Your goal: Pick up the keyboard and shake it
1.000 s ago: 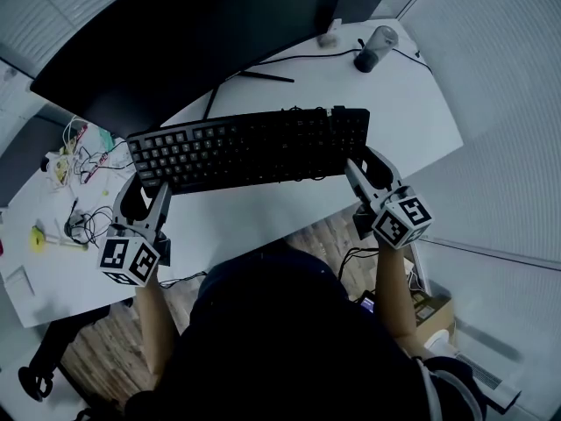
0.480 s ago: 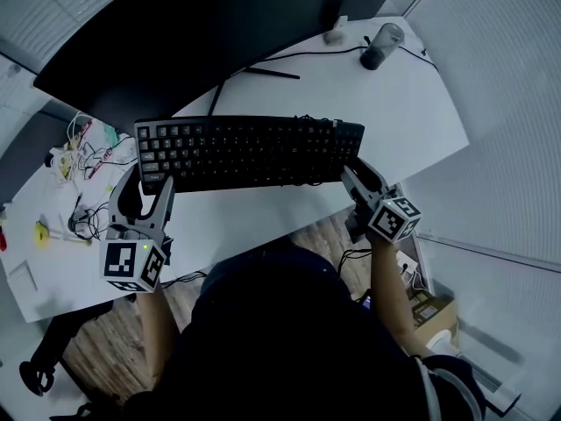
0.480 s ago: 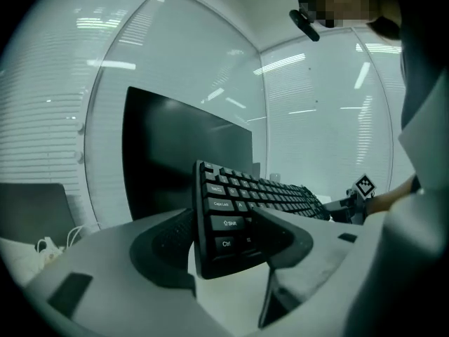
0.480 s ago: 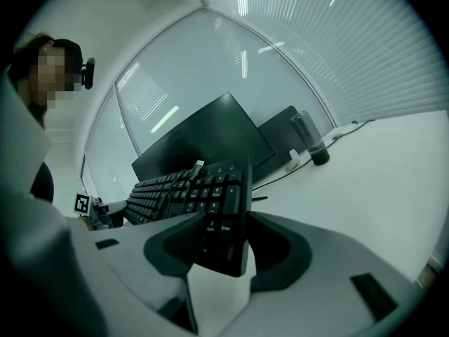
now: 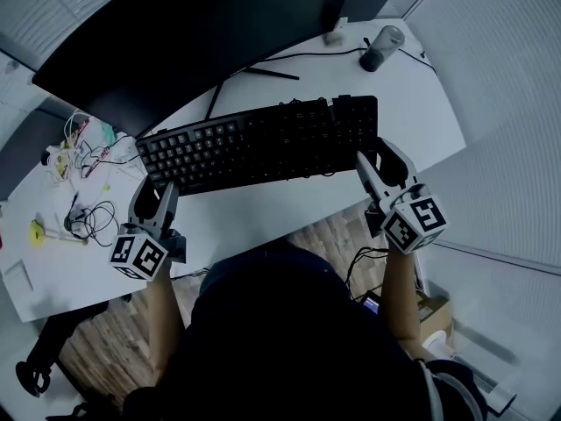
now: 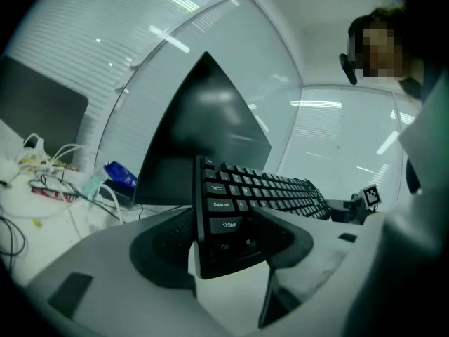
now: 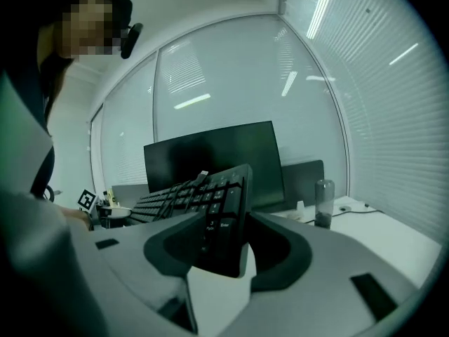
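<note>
Left gripper view: keyboard (image 6: 242, 201) "Shift" key

We record 2 grey moulded units, the left gripper (image 5: 152, 196) and the right gripper (image 5: 379, 158), each with dark inner pads (image 7: 279, 250) and 1 white cube (image 5: 414, 224) bearing black square markers. The person wears a dark top (image 5: 280, 340); the forearms are uncovered.

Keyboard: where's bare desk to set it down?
The desk is bare along its near edge, on the person's side of the keyboard, and on the right between the keyboard and the tumbler. The left end is crowded with loose cables.
</note>
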A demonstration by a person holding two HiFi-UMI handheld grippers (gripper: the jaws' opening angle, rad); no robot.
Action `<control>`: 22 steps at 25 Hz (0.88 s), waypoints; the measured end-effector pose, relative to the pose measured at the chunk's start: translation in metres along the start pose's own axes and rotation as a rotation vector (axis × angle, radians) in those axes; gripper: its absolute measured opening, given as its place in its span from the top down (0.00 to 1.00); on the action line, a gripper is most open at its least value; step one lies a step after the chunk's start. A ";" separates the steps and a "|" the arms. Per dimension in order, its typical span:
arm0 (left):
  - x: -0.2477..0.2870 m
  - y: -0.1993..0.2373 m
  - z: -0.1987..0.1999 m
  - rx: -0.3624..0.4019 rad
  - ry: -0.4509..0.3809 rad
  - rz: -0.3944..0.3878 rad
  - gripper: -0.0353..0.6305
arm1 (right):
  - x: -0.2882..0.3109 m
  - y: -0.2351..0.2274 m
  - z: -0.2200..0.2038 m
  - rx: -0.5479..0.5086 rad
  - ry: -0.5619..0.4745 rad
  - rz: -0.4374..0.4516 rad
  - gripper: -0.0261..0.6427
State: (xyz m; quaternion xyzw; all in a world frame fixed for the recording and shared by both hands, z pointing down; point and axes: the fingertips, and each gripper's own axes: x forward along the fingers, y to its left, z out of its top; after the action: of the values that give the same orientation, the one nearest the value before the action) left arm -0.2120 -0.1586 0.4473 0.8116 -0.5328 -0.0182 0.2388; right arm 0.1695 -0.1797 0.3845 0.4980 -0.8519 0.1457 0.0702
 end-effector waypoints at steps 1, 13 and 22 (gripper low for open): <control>0.000 0.003 -0.008 -0.034 0.006 -0.002 0.54 | 0.001 0.003 0.004 -0.024 0.009 -0.002 0.66; -0.017 0.022 -0.059 -0.121 0.121 0.052 0.54 | 0.016 0.003 -0.052 0.058 0.123 0.014 0.66; -0.011 -0.019 0.020 0.261 0.112 0.060 0.56 | 0.015 -0.018 -0.114 0.362 -0.018 0.065 0.66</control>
State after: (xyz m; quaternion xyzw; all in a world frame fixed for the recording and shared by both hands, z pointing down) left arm -0.2065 -0.1503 0.4199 0.8191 -0.5406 0.1039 0.1612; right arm 0.1747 -0.1645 0.5001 0.4760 -0.8281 0.2944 -0.0327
